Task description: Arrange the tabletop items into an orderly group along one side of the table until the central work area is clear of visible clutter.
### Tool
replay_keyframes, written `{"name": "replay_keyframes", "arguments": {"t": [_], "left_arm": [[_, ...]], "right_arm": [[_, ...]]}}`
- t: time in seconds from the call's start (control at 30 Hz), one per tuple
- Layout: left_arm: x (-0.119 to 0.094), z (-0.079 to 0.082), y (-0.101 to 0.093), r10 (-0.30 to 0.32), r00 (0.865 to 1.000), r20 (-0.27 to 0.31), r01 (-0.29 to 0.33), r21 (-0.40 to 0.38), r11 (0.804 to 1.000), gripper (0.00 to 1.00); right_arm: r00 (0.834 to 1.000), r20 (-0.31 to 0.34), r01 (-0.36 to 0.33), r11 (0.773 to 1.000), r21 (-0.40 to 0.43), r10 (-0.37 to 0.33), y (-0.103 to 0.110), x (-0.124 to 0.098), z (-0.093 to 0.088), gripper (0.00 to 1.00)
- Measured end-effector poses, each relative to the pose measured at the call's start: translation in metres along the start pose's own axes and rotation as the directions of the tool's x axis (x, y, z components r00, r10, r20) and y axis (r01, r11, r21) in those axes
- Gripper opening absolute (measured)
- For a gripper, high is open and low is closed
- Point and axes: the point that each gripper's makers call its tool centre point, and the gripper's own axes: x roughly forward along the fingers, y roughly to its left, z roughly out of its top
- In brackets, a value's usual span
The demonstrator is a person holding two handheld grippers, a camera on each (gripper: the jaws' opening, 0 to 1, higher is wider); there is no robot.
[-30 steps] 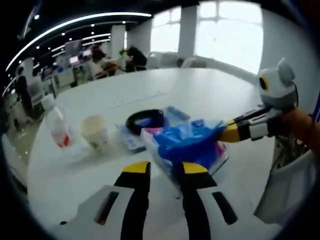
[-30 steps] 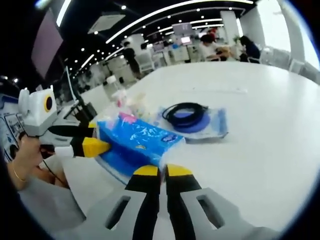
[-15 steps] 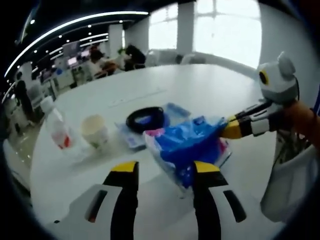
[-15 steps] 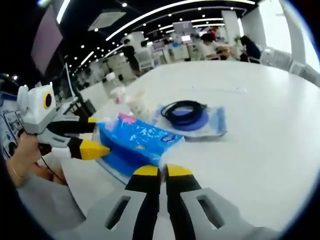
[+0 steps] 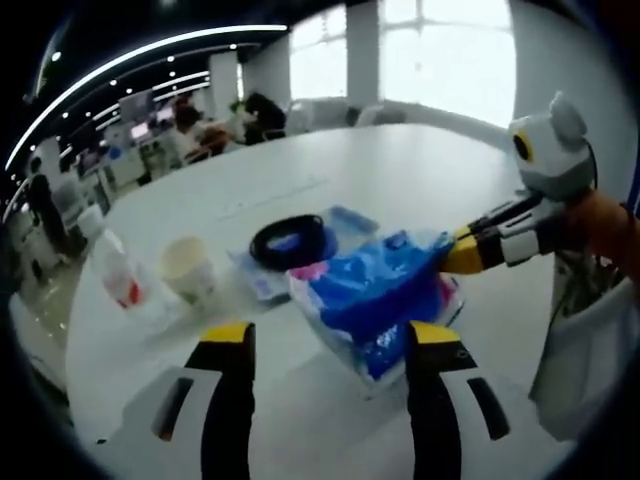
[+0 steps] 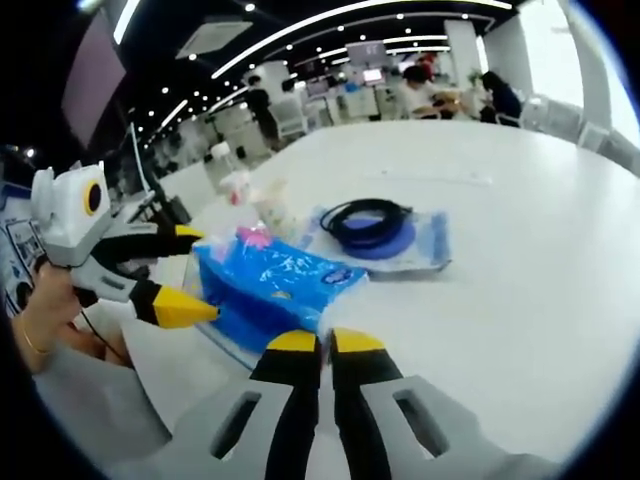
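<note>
A blue tissue pack point(image 5: 375, 300) with a pink end lies on the white table point(image 5: 400, 170). My left gripper point(image 5: 332, 335) stands wide open, one jaw on each side of the pack's near end and clear of it. Reaching in from the right, my right gripper point(image 5: 458, 258) is shut on the pack's far corner. In the right gripper view my right gripper point(image 6: 324, 343) pinches the near edge of the tissue pack point(image 6: 270, 288), and my left gripper point(image 6: 190, 270) gapes open at the pack's left end.
Behind the pack a black cable coil point(image 5: 290, 240) rests on a clear blue bag point(image 6: 425, 245). A paper cup point(image 5: 188, 268) and a plastic bottle point(image 5: 115, 265) stand to the left. Bare tabletop point(image 6: 520, 250) stretches beyond. People sit at desks far behind.
My left gripper has let go of the tissue pack, spread its jaws wide and drawn back a little. The right gripper keeps its hold on the pack.
</note>
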Motion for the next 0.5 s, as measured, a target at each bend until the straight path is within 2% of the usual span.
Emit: {"name": "replay_keyframes", "arguments": {"t": [0.2, 0.37, 0.5], "left_arm": [[0.0, 0.006, 0.0, 0.005, 1.0, 0.026, -0.005, 0.015, 1.0, 0.74], [0.0, 0.005, 0.0, 0.007, 1.0, 0.026, -0.007, 0.014, 1.0, 0.8], [-0.001, 0.01, -0.002, -0.004, 0.999, 0.051, 0.003, 0.013, 1.0, 0.86]], "right_arm": [[1.0, 0.003, 0.003, 1.0, -0.001, -0.003, -0.003, -0.002, 0.002, 0.03], [1.0, 0.001, 0.013, 1.0, -0.01, -0.013, -0.008, -0.005, 0.002, 0.03], [1.0, 0.011, 0.017, 1.0, -0.02, -0.017, -0.014, -0.011, 0.006, 0.03]]}}
